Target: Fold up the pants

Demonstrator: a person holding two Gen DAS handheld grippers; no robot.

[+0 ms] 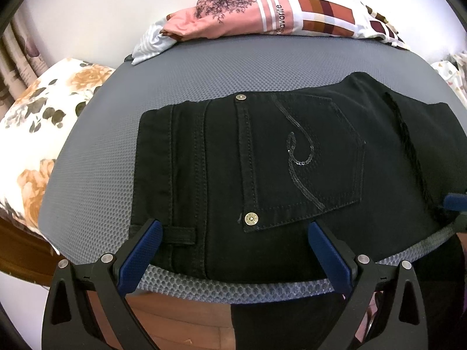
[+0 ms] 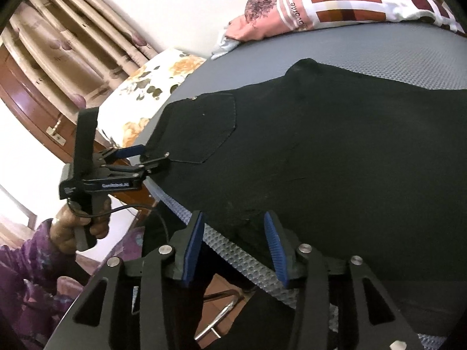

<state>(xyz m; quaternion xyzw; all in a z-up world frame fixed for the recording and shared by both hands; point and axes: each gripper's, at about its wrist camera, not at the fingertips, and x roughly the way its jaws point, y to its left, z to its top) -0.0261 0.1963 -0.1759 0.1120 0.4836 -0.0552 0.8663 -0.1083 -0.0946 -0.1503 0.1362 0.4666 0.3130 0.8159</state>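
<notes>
Black pants (image 1: 292,175) lie flat on a grey mesh-covered table (image 1: 175,81), back pocket with sequin swirl facing up, waistband to the left. Part of them hangs over the table's near edge. My left gripper (image 1: 233,239) is open, its blue-padded fingers spread over the near waist edge. In the right wrist view the pants (image 2: 335,151) stretch to the right. My right gripper (image 2: 235,227) is open at the near edge of the pants, around a small raised fold, not closed on it. The left gripper (image 2: 143,156) shows there at the waistband corner.
A folded pink and checked garment pile (image 1: 277,11) sits at the table's far edge. A floral cushion (image 1: 43,134) lies left of the table. Curtains (image 2: 73,29) and wooden furniture stand at the left. A metal stool frame (image 2: 219,315) is below the table edge.
</notes>
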